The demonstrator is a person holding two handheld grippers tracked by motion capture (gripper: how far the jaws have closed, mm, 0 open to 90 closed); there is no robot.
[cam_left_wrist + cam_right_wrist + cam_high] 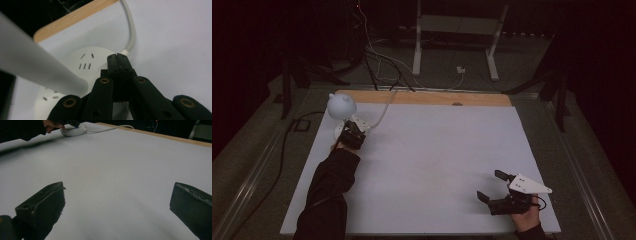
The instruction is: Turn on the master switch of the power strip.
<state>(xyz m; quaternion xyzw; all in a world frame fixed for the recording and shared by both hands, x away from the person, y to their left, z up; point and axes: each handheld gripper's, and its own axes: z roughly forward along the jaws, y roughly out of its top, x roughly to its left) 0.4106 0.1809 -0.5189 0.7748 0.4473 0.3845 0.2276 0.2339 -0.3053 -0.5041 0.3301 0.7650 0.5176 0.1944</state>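
Observation:
A white desk lamp stands at the far left of the table, with a round head [342, 105] and a round flat base [85, 62] marked by small slits. Its pale stem [37, 67] rises from the base. My left gripper [353, 134] [117, 60] is shut with nothing between its jaws, and its tips rest on the base rim beside the spot where the white cable [131, 30] enters. My right gripper [491, 185] [117, 202] lies near the front right corner, open and holding nothing. From there the lamp base [75, 131] shows far off.
A white mat [437, 150] covers the table, and a wooden strip [422, 97] shows along its far edge. The lamp cable [384, 110] runs off the back of the table. Beyond it are a dark floor, loose wires and a metal stand [454, 30].

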